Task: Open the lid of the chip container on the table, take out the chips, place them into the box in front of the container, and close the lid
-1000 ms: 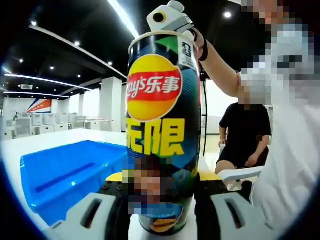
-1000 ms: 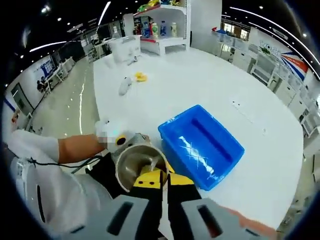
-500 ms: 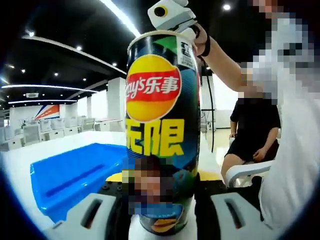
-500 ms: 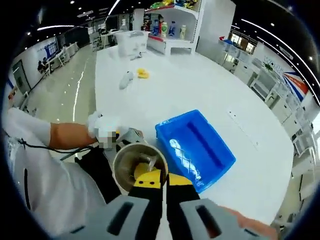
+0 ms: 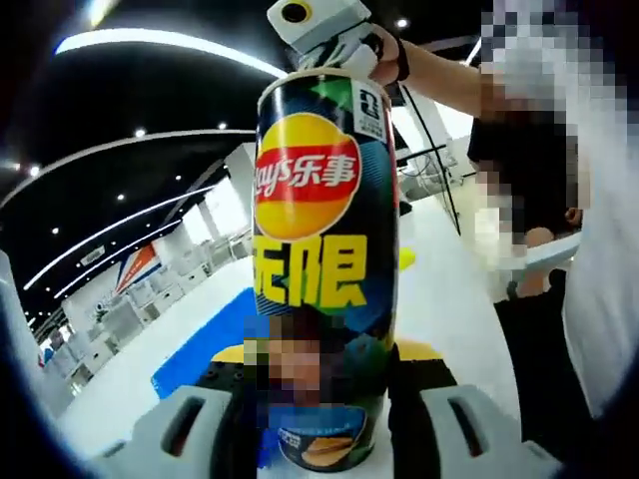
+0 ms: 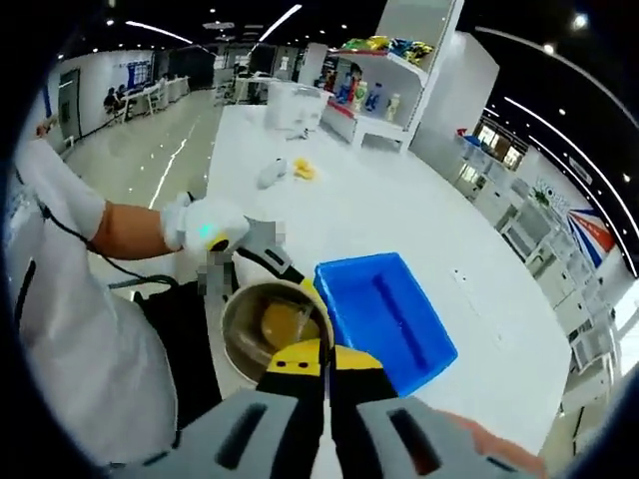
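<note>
The chip container (image 5: 321, 269) is clamped low between the left gripper (image 5: 321, 439) jaws, lid off. The right gripper (image 6: 327, 394), jaws pressed together with nothing seen between them, is poised at its open mouth, chips (image 6: 283, 324) deep inside. A squeeze may crush them. Blue box (image 6: 384, 317) sits right, farther on the desk (image 6: 399, 215).

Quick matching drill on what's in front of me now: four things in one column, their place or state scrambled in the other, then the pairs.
Things:
1. chip container
2. blue box
3. left gripper
4. right gripper

States:
A. empty, on the white table
B. clamped on the container's lower body
C. lid off, yellow chips visible inside
D. jaws together over the container's open mouth

Pairs: 1-C, 2-A, 3-B, 4-D
</note>
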Demonstrator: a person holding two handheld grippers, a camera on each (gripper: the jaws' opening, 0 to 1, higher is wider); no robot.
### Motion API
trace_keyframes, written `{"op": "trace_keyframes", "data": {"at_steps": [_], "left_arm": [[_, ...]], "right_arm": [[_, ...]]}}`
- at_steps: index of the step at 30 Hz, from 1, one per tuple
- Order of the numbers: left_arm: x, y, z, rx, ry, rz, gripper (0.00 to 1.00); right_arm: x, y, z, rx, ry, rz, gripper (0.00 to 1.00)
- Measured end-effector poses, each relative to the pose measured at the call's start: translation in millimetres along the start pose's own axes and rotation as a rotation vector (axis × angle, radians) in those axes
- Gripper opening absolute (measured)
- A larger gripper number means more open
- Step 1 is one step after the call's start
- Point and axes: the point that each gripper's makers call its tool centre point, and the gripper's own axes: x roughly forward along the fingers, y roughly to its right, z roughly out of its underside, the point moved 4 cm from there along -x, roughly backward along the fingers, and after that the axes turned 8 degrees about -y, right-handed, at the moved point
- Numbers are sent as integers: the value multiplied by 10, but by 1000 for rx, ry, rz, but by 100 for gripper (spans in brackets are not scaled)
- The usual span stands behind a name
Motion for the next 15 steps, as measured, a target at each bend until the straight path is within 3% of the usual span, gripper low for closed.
{"op": "trace_keyframes", "data": {"at_steps": [7,15], "left_arm": [[-129,-81,92,99,-110,-56,49],[-230,-118,186,182,-218,-119,49]], "right_arm": [[88,-86,13,-124,126,50,0],[245,-93,116,-111,203,64,0]]}}
